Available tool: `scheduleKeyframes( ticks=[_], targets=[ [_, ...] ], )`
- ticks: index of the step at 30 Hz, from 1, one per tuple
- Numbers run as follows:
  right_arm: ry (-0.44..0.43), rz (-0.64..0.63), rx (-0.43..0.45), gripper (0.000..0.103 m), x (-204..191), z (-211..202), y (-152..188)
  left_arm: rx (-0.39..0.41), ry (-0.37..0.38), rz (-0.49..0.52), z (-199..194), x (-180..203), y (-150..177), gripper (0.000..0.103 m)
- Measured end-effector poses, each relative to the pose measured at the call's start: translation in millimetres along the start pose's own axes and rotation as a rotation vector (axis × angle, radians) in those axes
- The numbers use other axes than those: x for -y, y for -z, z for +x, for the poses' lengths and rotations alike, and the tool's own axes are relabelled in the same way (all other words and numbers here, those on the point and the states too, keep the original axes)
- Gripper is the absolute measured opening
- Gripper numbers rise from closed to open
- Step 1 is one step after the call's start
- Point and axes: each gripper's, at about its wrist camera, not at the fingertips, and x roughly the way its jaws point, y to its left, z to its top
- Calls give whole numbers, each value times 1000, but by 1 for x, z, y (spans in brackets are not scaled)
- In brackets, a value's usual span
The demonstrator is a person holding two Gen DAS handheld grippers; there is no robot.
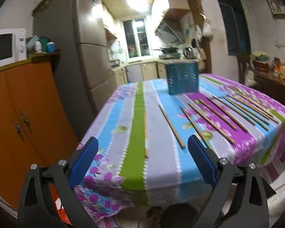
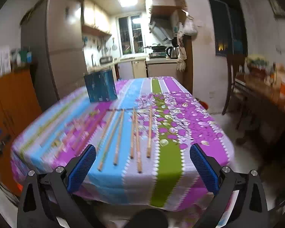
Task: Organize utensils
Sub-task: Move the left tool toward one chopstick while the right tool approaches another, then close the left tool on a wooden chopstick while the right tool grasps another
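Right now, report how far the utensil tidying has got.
Done: nothing visible; the blue holder stands on the table with no chopsticks showing above its rim.
In hand: nothing. The left gripper and right gripper are both open and empty, at the near table edge.
Left: every chopstick, from the leftmost chopstick to the row of chopsticks, lies loose on the tablecloth.

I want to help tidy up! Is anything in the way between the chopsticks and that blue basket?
Nothing visible blocks them. The chopsticks lie flat on the tablecloth, and only bare cloth shows between them and the blue basket standing at the far end. Both the left gripper and the right gripper are open and empty.
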Motion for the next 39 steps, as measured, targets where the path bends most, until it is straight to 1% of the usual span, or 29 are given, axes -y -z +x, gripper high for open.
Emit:
scheduleKeyframes(
  ticks=[1, 3, 4, 5, 6, 8, 9, 11, 12, 13, 14, 15, 16, 17, 18, 20, 21, 24, 29, 31, 32, 33, 35, 37, 39],
  targets=[
    [5, -8, -11, 99, -1, 2, 1, -13, 21, 7, 2, 3, 2, 86],
    [-5, -5, -49, 98, -1, 9, 3, -38, 70, 42, 8, 19, 4, 77],
    [-14, 3, -64, 95, -1, 11, 4, -39, 84, 60, 9, 24, 7, 75],
    [-28, 18, -85, 91, 0, 14, 6, -40, 100, 81, 11, 30, 8, 71],
    [-36, 26, -96, 89, 0, 14, 8, -42, 111, 91, 11, 34, 10, 68],
    [-62, 36, -124, 81, 0, 19, 11, -60, 149, 99, 17, 44, 12, 64],
    [-61, 29, -129, 79, -1, 20, 13, -65, 157, 94, 20, 45, 13, 63],
    [-56, 13, -134, 66, -5, 22, 17, -83, 183, 79, 27, 49, 14, 58],
    [-60, 9, -135, 62, -6, 24, 18, -86, 190, 75, 29, 50, 15, 54],
    [-62, 6, -137, 53, -8, 25, 19, -95, 212, 69, 31, 54, 14, 51],
    [-61, 3, -138, 45, -9, 27, 20, -101, 229, 68, 31, 56, 14, 43],
    [-70, -3, -138, 41, -11, 28, 21, -107, 247, 68, 32, 60, 14, 38],
    [-79, -8, -138, 28, -13, 30, 22, -112, 263, 78, 34, 67, 13, 37],
    [-85, -15, -136, 21, -17, 31, 23, -115, 270, 88, 34, 73, 13, 34],
    [-91, -19, -134, 21, -19, 31, 22, -120, 278, 100, 35, 79, 14, 31],
    [-114, -36, -130, 21, -24, 32, 23, -139, 270, 114, 41, 91, 17, 31],
    [-116, -51, -127, 21, -27, 31, 24, -152, 255, 115, 45, 95, 20, 31],
    [-106, -91, -121, 21, -31, 31, 26, -167, 227, 99, 51, 96, 22, 31],
    [-111, -81, -108, 21, -30, 33, 29, -197, 204, 82, 60, 97, 24, 31],
    [-124, -102, -92, 21, -35, 32, 30, -195, 211, 69, 60, 97, 25, 23],
    [-136, -114, -85, 21, -39, 33, 29, -193, 210, 67, 60, 97, 25, 16],
    [-153, -125, -82, 21, -44, 33, 29, -189, 207, 62, 60, 97, 26, 12],
    [-193, -153, -73, 21, -56, 36, 28, -184, 212, 45, 59, 96, 27, 8],
    [-205, -186, -76, 22, -66, 41, 28, -177, 208, 32, 59, 97, 27, 8],
    [-208, -200, -99, 22, -74, 49, 31, -171, 204, 22, 58, 97, 28, 8]
  ],
)
